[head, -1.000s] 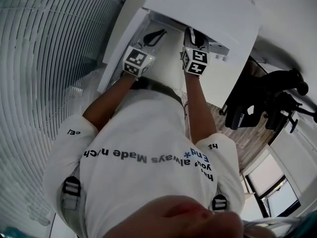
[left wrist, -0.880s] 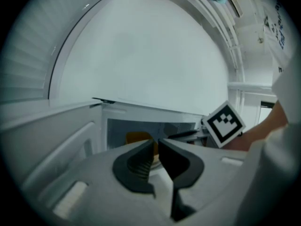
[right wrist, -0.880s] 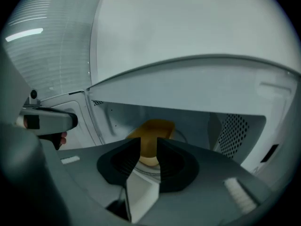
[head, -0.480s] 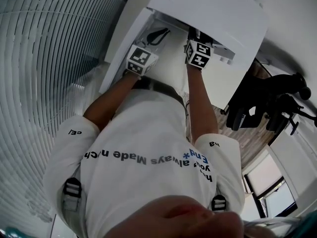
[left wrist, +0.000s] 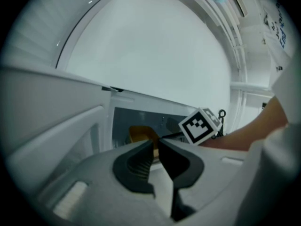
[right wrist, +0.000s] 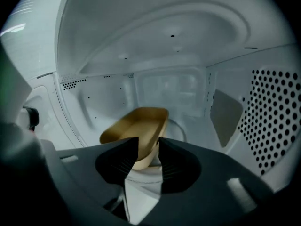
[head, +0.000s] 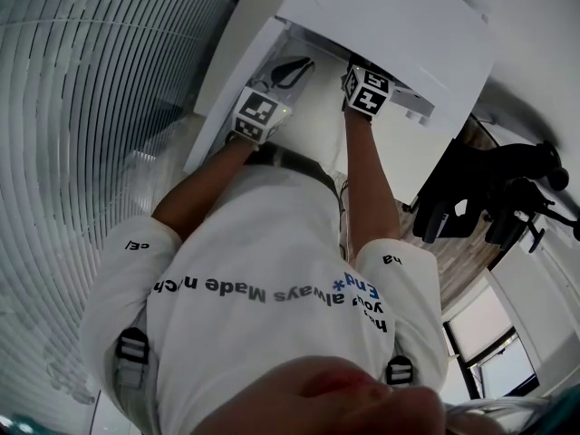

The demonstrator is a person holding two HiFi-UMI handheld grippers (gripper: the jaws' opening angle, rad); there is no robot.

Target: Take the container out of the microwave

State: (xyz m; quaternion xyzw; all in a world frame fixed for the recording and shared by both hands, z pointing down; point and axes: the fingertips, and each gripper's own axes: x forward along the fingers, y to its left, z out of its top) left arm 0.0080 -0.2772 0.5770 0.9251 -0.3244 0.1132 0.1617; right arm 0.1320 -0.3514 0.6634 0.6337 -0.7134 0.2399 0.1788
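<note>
Right gripper (right wrist: 149, 142) is inside the microwave (right wrist: 275, 112) cavity, jaws apart, just been opening. Tan container (right wrist: 136, 124) sits straight ahead of it, near end showing in the gap at the jaw tips, pads not pressing it. Left gripper (left wrist: 156, 144) is outside the opening, jaws nearly together, nothing between. Container lies ahead of it, slightly left, farther in.

Tan container (right wrist: 136, 126) seemingly on round microwave turntable (right wrist: 178, 130)
</note>
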